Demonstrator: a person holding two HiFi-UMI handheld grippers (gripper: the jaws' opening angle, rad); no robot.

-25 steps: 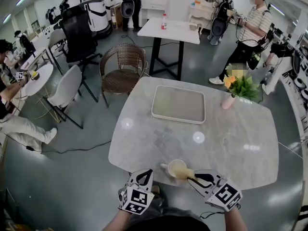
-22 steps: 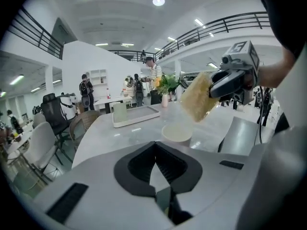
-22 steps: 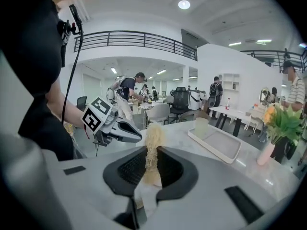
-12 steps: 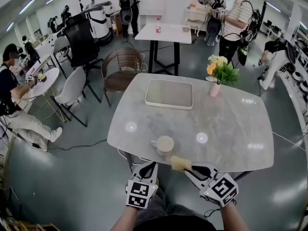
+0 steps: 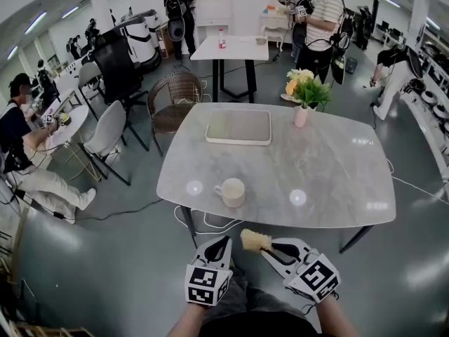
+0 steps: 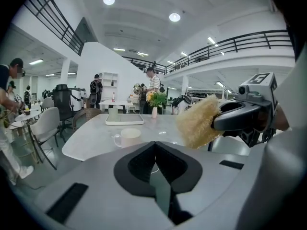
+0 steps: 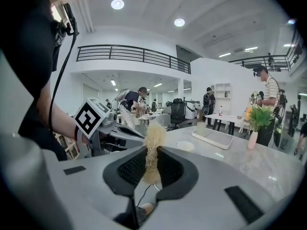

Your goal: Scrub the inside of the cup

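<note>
On table (image 5: 330, 174), near its front edge, cup (image 5: 232, 192) stands upright and unheld, handle to its left. Both grippers hang off the table edge, well apart from cup.

Risk: w/ nothing steadying cup, a scrub push could slide or tip it. Likely cause: left gripper (image 5: 216, 246) not on handle. Sponge (image 5: 255, 240) projects past the jaw tips, so it may twist out under load.

Left gripper: jaws fully together, empty. Right gripper (image 5: 271, 248): jaws clamped on sponge, touching nothing else.
</note>
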